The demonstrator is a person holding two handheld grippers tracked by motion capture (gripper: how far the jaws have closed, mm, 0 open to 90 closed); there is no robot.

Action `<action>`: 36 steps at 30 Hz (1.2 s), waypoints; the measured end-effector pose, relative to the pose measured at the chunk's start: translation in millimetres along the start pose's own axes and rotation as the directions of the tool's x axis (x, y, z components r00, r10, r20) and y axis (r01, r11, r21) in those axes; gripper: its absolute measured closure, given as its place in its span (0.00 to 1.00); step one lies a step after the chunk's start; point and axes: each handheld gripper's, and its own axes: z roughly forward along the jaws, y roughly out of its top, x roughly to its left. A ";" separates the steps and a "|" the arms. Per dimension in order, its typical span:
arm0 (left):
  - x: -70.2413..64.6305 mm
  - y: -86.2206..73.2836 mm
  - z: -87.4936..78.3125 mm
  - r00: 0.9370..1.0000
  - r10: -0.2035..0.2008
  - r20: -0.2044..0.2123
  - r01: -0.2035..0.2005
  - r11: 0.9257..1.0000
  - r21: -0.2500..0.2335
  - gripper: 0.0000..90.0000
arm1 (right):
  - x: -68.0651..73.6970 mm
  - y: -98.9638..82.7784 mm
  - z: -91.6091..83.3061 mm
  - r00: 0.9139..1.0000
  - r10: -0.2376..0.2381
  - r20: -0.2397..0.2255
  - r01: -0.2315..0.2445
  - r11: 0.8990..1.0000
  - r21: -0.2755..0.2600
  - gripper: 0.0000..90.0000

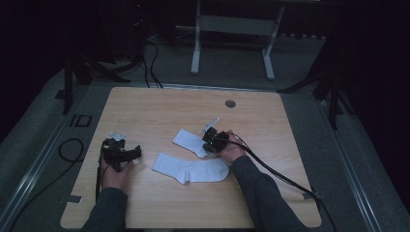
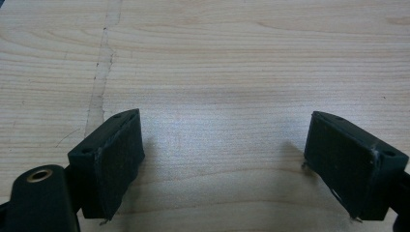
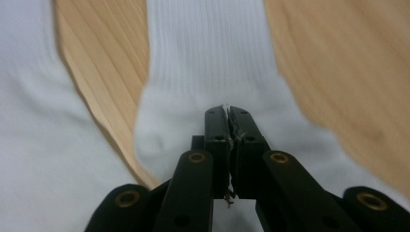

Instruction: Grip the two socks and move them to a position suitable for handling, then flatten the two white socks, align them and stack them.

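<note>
Socks of white ribbed cotton lie mid-surface: upper sock [image 1: 189, 142] runs ten to four o'clock, the lower sock [image 1: 190, 169] lies nine to three. Right hand-held gripper [image 3: 228, 112], jaws pinched together, presses the upper sock's heel; left hand-held gripper [image 2: 225, 159] gapes wide over bare wooden surface [image 2: 232, 63].

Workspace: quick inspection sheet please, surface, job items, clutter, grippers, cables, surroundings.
Surface: wooden table, round grommet hole near far edge.
Job's things: two white socks, far sock and near sock, lying flat mid-table.
Clutter: nothing seen.
Grippers: left gripper open over bare wood; right gripper shut, tips over the far sock; fabric pinched or not, cannot tell.
Cables: right gripper's cable trails off the table's right edge; loose cables on floor.
Surroundings: dark room, white stand legs behind the table.
</note>
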 end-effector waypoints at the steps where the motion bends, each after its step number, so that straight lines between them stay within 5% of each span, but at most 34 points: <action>1: 0.0 0.0 0.0 1.000 0.000 0.000 0.000 1.000 0.000 0.16 | -1.1 -1.9 -1.2 1.000 0.009 -0.013 -0.009 1.000 -0.003 0.96; 14: -0.3 0.0 0.0 1.000 0.003 0.001 -0.003 1.000 0.000 0.16 | -26.1 -36.2 -21.4 0.999 0.031 -0.037 -0.029 0.998 0.049 0.93; 28: -0.3 0.0 0.0 1.000 0.003 0.001 -0.003 1.000 0.000 0.16 | -28.9 -39.6 -27.5 0.999 0.003 -0.037 0.001 0.994 0.113 0.89; 36: -0.5 0.0 0.0 1.000 0.003 0.001 -0.003 1.000 -0.001 0.16 | -25.8 -26.6 -39.8 0.999 -0.028 -0.038 0.029 0.999 0.023 0.84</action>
